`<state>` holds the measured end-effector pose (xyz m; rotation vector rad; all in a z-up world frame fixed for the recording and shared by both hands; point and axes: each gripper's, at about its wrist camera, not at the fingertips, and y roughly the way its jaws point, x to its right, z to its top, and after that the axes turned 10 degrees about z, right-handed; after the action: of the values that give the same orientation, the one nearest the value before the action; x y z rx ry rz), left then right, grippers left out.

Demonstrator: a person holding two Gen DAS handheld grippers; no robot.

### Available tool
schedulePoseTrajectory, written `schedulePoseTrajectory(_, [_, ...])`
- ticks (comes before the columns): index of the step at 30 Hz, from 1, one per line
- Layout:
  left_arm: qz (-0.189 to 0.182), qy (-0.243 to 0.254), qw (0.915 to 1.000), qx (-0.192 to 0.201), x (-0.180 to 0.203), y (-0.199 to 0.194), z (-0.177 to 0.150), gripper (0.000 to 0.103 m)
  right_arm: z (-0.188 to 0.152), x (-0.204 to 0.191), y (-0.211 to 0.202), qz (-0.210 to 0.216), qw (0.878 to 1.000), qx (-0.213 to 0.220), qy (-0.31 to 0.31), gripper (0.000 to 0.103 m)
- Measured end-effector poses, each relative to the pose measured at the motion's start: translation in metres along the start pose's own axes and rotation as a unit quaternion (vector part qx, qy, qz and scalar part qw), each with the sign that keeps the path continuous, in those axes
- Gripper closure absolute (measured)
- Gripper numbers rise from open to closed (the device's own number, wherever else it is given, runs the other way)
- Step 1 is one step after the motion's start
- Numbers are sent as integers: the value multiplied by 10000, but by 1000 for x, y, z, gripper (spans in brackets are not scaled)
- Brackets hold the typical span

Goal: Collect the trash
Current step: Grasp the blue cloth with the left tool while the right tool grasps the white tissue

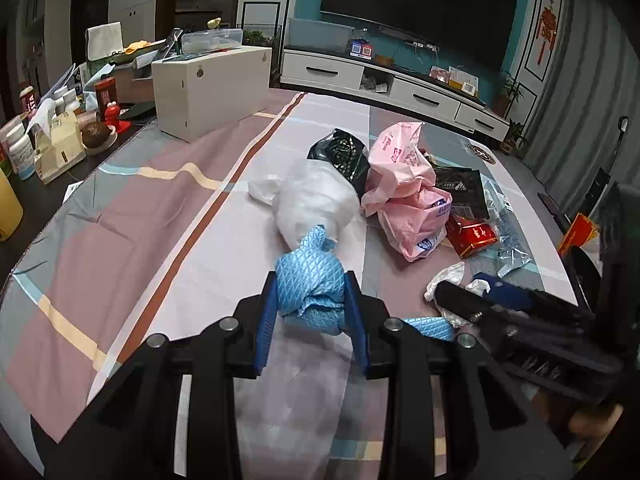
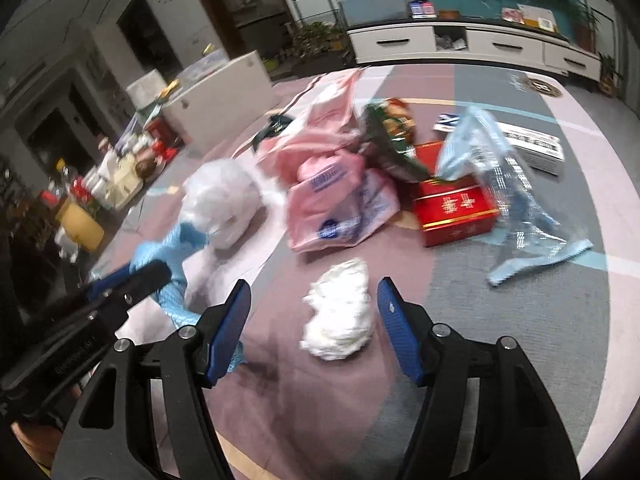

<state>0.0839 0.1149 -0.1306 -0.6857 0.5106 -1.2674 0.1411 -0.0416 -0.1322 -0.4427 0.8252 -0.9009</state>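
Observation:
My left gripper (image 1: 310,294) is shut on the light blue quilted bag (image 1: 310,280), bunched between its blue fingers above the table. The bag also shows in the right wrist view (image 2: 160,252). My right gripper (image 2: 314,300) is open, its fingers on either side of a crumpled white tissue wad (image 2: 340,316) lying on the cloth. The right gripper shows in the left wrist view (image 1: 464,300). Beyond lie a white plastic bag (image 1: 316,200), pink plastic bags (image 1: 404,196), a black bag (image 1: 344,152), a red box (image 2: 452,208) and a clear blue wrapper (image 2: 516,200).
The table carries a pink, grey and white patterned cloth (image 1: 160,216). A white wooden box (image 1: 208,84) stands at the far left. Bottles, jars and packets (image 1: 48,136) crowd the left edge. A white TV cabinet (image 1: 400,88) is behind.

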Motion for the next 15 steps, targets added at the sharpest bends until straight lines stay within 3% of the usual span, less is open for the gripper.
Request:
schedulePoseTrajectory(3, [-68,6,10000,-2,0,-2,-1,70,-1,-10,6,-221,9994,-19,-280,45])
schedulePoseTrajectory(5, [-104,11,9999,2,0,-3,-1,69,0,-12,7,-348,9987,-12,-366,56])
schedulePoseTrajectory(10, [-144,2,9999,6,-2,-5,-1,69,1,-3,13,-796,9964,-64,-292,67])
schedulePoseTrajectory(15, [-141,-20,9999,15,-3,-6,-2,69,0,2,12,-916,9954,-40,-262,77])
